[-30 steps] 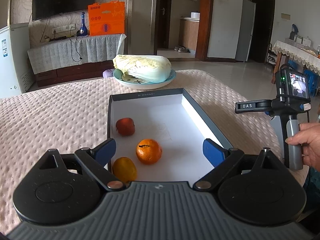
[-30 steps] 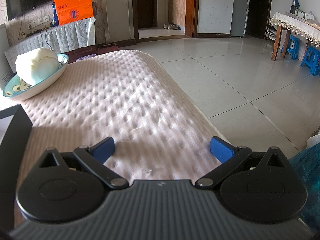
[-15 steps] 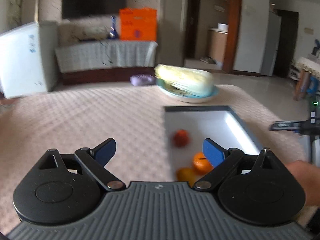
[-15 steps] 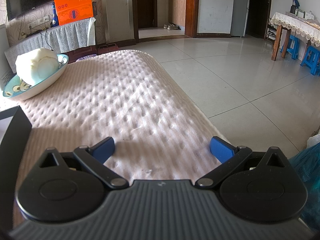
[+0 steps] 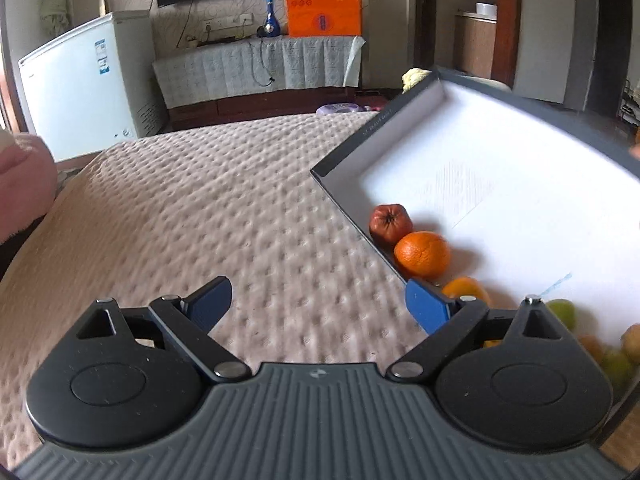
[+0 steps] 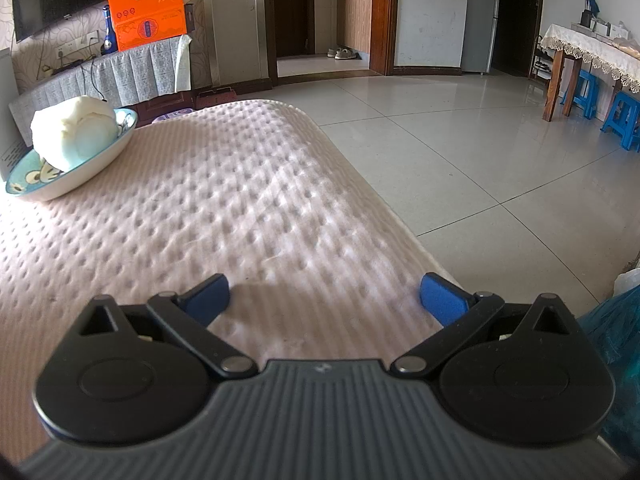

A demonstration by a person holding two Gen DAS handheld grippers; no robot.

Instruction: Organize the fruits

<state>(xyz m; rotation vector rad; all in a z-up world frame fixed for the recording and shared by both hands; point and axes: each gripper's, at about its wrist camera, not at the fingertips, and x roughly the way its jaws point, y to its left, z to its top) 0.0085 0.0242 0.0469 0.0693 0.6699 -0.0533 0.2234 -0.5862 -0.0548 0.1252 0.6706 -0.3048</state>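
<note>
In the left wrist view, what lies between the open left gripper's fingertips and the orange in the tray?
Only the tray's dark near wall separates the left gripper from the orange; the right fingertip nearly meets it. Otherwise bare quilted cover.

no legible text, labels too blurred

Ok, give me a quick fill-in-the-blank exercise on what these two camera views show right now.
1. The red fruit and the orange lie inside the ____ with the white floor.
2. The left tool is ____, gripping nothing.
3. The cabbage rests on a ____.
4. The right tool hangs open over the pink ____.

Missing words: box; open; plate; cloth
</note>
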